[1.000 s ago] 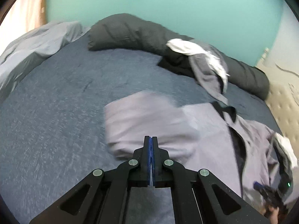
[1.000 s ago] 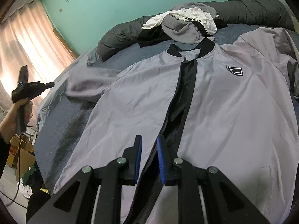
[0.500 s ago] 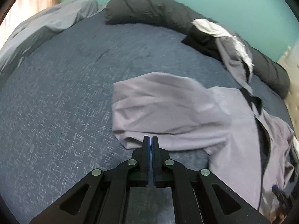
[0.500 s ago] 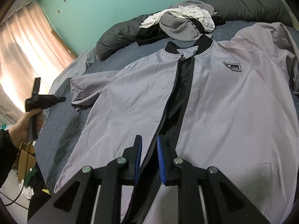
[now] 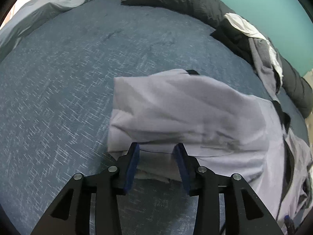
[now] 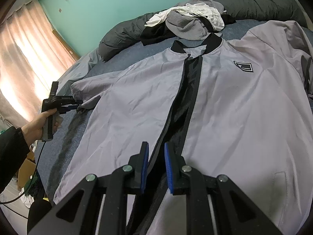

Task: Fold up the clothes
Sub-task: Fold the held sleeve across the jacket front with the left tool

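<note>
The left gripper [image 5: 156, 152], jaws just opening, is straddling the jacket [image 6: 225, 107] sleeve's [image 5: 176, 109] edge unpinched. It should be sinking deeper before closing. The right gripper [image 6: 156, 156] is hovering narrowly parted, empty, over the zipper [image 6: 176, 105].

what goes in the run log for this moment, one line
task: fold clothes | left tongs: just opening, sleeve edge between, no grip | right tongs: slightly open over jacket zipper, empty

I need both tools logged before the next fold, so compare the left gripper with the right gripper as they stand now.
The left gripper has just been opening and stands wide around the edge of the jacket sleeve; the right gripper stands narrower, over the jacket's zipper.

The left gripper points at the sleeve end, the right gripper at the hem.

Both have blue pads, and neither pinches cloth.
</note>
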The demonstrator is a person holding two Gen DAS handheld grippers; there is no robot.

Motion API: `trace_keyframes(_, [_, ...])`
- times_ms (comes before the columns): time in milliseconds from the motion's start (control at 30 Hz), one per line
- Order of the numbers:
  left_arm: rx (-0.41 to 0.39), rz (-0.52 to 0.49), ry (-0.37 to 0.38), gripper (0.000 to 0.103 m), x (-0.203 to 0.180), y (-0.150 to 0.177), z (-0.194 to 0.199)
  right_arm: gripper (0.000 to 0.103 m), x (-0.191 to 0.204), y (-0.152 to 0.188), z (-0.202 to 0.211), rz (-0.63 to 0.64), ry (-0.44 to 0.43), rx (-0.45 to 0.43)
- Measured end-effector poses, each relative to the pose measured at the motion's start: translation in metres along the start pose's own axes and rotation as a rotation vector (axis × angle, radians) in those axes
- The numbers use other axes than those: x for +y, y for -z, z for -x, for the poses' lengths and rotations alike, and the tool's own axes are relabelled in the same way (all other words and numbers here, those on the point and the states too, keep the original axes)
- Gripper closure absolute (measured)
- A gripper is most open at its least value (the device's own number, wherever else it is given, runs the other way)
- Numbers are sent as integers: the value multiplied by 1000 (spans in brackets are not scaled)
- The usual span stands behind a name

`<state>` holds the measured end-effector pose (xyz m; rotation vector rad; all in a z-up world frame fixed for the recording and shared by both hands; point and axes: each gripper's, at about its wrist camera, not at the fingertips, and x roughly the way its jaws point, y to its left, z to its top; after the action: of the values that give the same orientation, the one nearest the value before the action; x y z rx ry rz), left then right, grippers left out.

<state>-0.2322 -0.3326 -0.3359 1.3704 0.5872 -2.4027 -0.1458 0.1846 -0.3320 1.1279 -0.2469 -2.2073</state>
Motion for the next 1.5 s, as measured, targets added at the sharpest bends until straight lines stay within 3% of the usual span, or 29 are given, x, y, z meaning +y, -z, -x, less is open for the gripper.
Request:
trace_keyframes(133, [-46, 15, -97, 59, 6, 1, 3, 87, -1, 0, 1, 2, 0, -3])
trace_keyframes(200, [-64, 34, -105, 58, 13, 3, 5, 87, -1, -1, 1, 2, 0, -3])
trace_keyframes(233, [-68, 38, -105, 55, 15, 4, 5, 87, -2, -1, 0, 0, 0, -2])
trace_keyframes(267, [-73, 37, -127, 43, 18, 5, 4, 87, -2, 0, 0, -1, -1, -1])
trace_keyframes(300, [-78, 40, -131, 38, 20, 5, 3, 87, -2, 0, -1, -1, -1, 0])
trace_keyframes(433, [-63, 76, -52, 37, 30, 4, -7, 87, -2, 1, -2, 3, -1, 4])
trace_keyframes(533, [-63, 39, -22, 38, 24, 4, -10, 87, -3, 0, -4, 3, 2, 5])
trace_keyframes(567, [-59, 24, -7, 38, 22, 5, -10, 87, -3, 0, -5, 2, 2, 6])
trace_keyframes(633, [-51, 3, 12, 49, 17, 4, -12, 87, -4, 1, -6, 1, 4, 9])
trace_keyframes(700, [-59, -11, 17, 77, 12, 2, -8, 87, -4, 1, -7, 0, 4, 9])
trace_keyframes(800, [-79, -34, 16, 89, 5, -2, 7, 87, -5, 0, -6, -5, -1, 5])
trace_keyframes(1233, [-176, -260, -81, 91, -75, -32, 152, 87, -4, -4, 9, -14, -33, -39])
trace_keyframes(1367, [-93, -345, -47, 88, -114, -14, 157, 87, -4, -3, 12, -19, -36, -41])
trace_keyframes(1500, [9, -399, 25, 85, -144, 5, 120, 87, -6, -4, 13, -27, -35, -44])
